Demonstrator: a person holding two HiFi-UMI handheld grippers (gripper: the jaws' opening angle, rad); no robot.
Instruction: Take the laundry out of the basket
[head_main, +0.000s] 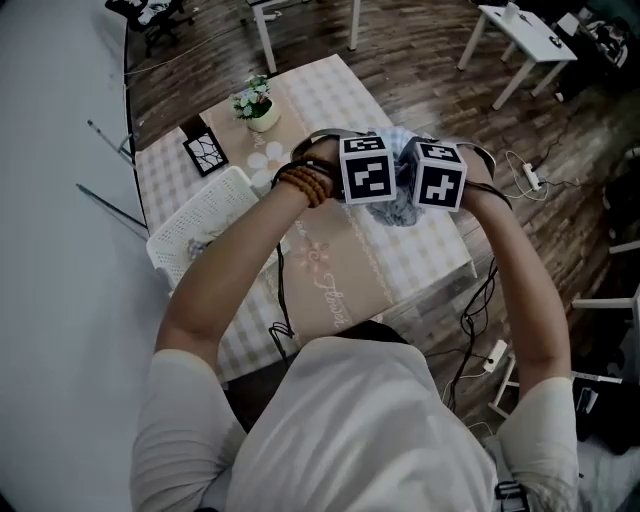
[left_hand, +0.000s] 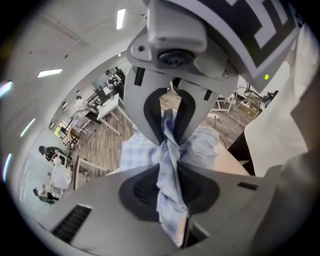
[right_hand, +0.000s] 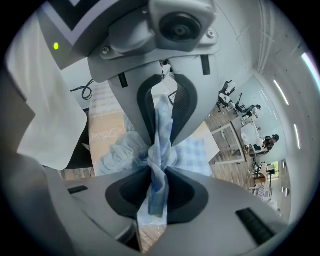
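Below you is a table (head_main: 440, 250) with a beige checked tablecloth, standing on a dark wooden floor. Your left gripper (left_hand: 169, 146) pinches a twisted fold of the light-blue checked cloth (left_hand: 134, 152) tightly between its jaws. Your right gripper (right_hand: 159, 150) pinches another fold of the same cloth. The two grippers are close side by side above the table, and the cloth hangs bunched under them. The white perforated plastic basket (head_main: 200, 225) is at the table's left edge, apart from the cloth. A small potted plant with white flowers (head_main: 255, 103) stands beyond it.
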